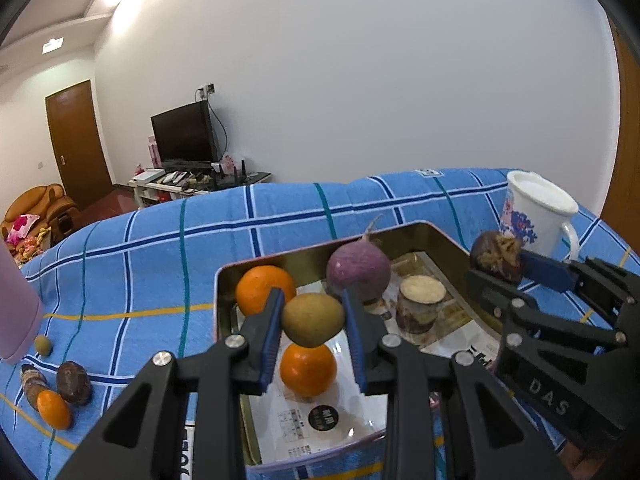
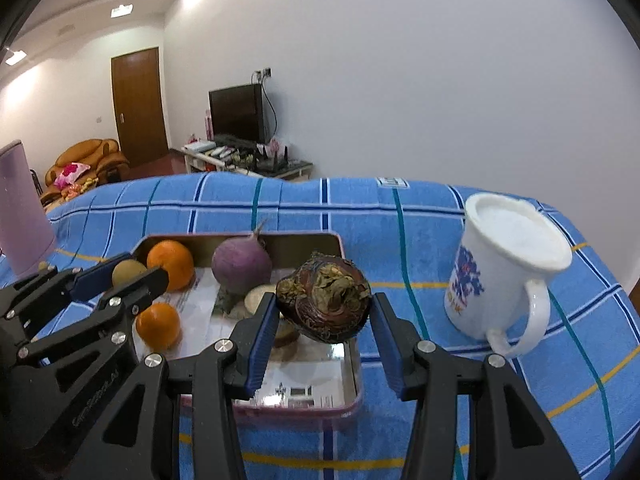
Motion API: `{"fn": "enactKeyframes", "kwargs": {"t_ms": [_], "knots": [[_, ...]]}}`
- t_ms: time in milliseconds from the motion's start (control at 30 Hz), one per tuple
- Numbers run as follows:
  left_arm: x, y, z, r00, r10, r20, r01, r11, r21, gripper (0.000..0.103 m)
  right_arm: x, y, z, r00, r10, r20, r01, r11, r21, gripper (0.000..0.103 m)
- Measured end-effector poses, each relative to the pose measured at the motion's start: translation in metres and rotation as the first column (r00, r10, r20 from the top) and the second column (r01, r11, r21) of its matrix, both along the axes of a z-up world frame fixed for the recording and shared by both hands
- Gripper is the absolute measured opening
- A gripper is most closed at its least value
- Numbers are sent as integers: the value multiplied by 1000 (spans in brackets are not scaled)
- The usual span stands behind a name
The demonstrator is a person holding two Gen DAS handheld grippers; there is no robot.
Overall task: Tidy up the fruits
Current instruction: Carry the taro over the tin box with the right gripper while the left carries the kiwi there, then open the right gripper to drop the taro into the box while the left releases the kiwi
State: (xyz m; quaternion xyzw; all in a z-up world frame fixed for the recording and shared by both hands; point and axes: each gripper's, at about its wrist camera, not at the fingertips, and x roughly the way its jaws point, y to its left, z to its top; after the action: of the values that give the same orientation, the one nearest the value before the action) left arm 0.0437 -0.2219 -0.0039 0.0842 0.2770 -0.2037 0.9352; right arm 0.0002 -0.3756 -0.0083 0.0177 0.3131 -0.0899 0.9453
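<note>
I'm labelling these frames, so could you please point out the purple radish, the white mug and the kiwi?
purple radish (image 2: 241, 265): right wrist view, middle of its skin.
white mug (image 2: 496, 280): right wrist view, side wall.
kiwi (image 1: 313, 319): left wrist view, middle of its front.

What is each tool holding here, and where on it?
Left tool pinches the brown-green kiwi by its two sides. Right tool pinches the dark wrinkled fruit across its sides.

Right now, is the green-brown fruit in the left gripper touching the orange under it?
Cannot tell. In the left wrist view the green-brown fruit overlaps the orange, hiding any gap; the right wrist view blocks it.
</note>
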Motion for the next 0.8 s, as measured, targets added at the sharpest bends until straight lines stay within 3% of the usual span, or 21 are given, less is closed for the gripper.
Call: {"fn": "enactKeyframes", "kwargs": {"t_ms": [200,400,600,800], "knots": [[3,-2,-7,1000,2,-23,-1,1000,20,31,4,9,-13,997,13,-70,-15,999,-28,49],[3,0,-7,1000,-1,-24,1,1000,21,31,5,12,-14,997,14,-75,-18,998,-62,49],[2,2,-6,1000,13,-8,-13,1000,19,31,-4,21,-3,998,55,-11,-56,996,-75,49],[4,3,-7,1000,10,-19,-10,1000,23,31,2,25,-13,993,93,-66,-97,994,-51,49]]}}
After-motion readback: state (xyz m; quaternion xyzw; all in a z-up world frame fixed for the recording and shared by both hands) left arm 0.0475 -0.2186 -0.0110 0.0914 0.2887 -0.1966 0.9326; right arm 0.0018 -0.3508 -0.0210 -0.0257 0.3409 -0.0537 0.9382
